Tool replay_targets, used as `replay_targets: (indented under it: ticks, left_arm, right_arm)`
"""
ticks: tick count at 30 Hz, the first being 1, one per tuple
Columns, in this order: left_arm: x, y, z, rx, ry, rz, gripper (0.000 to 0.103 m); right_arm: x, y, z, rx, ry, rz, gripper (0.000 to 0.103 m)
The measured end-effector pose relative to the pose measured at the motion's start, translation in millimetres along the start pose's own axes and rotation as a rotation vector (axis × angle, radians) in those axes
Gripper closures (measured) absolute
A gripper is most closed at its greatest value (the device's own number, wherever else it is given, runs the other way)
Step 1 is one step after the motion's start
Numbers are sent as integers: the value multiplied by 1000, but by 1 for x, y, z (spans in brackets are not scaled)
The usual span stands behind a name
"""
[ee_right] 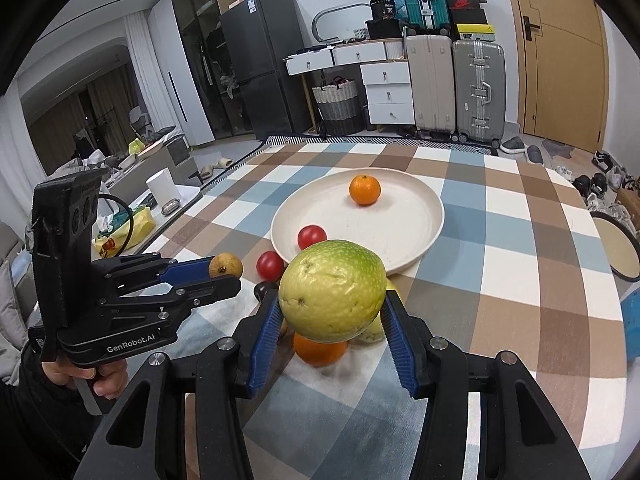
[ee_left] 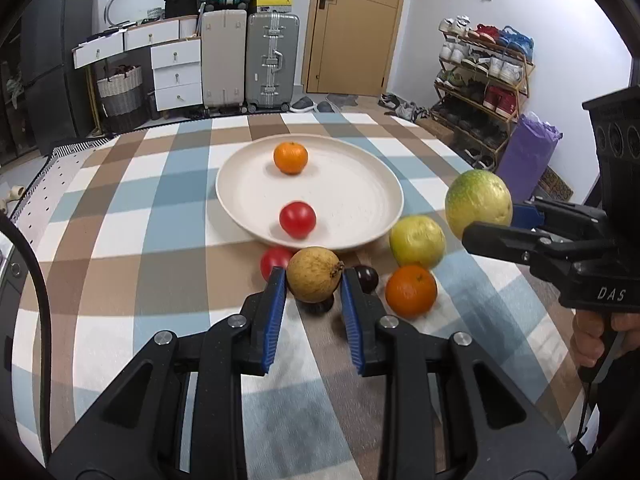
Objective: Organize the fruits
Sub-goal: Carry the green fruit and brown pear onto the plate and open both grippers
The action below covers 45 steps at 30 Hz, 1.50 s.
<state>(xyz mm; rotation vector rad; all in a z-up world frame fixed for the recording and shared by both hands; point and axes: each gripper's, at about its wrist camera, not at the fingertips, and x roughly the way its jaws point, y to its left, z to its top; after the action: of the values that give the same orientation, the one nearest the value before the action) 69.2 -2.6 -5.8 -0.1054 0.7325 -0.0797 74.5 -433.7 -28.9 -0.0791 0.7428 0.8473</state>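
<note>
**Fruit lot on checked tablecloth: two pieces in grip**

- Left gripper point(ee_left: 313, 280): jaws clamped on a small tan-brown fruit point(ee_left: 314, 275), held clear of the cloth point(ee_left: 120, 208).
- Right gripper point(ee_right: 332, 312): jaws clamped on a large green-yellow fruit point(ee_right: 332, 290), also lifted.
- Cream plate point(ee_left: 360, 184): holds one orange point(ee_left: 291, 157) and one tomato point(ee_left: 297, 219).
- Beside the plate's near rim: second tomato point(ee_left: 274, 260), partly hidden behind the left finger; dark fruit point(ee_left: 366, 276), mostly hidden, kind unclear; yellow-green fruit point(ee_left: 417, 241); second orange point(ee_left: 411, 290).

Suitcases point(ee_left: 272, 60), wooden door point(ee_left: 352, 24), shoe rack point(ee_left: 484, 80)
</note>
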Motion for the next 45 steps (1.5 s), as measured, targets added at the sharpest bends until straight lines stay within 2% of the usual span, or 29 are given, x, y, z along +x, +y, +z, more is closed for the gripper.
replay_targets:
  ticks: [23, 38, 45]
  left_arm:
    - [33, 23, 46, -37, -68, 27, 78]
    - [70, 40, 57, -56, -38, 55, 78]
    - [78, 49, 54, -90, -36, 38, 78]
  right_arm:
    - [29, -25, 24, 30, -54, -7, 52]
    - [58, -39, 32, 26, -22, -14, 52]
    - [64, -46, 30, 41, -22, -13, 52]
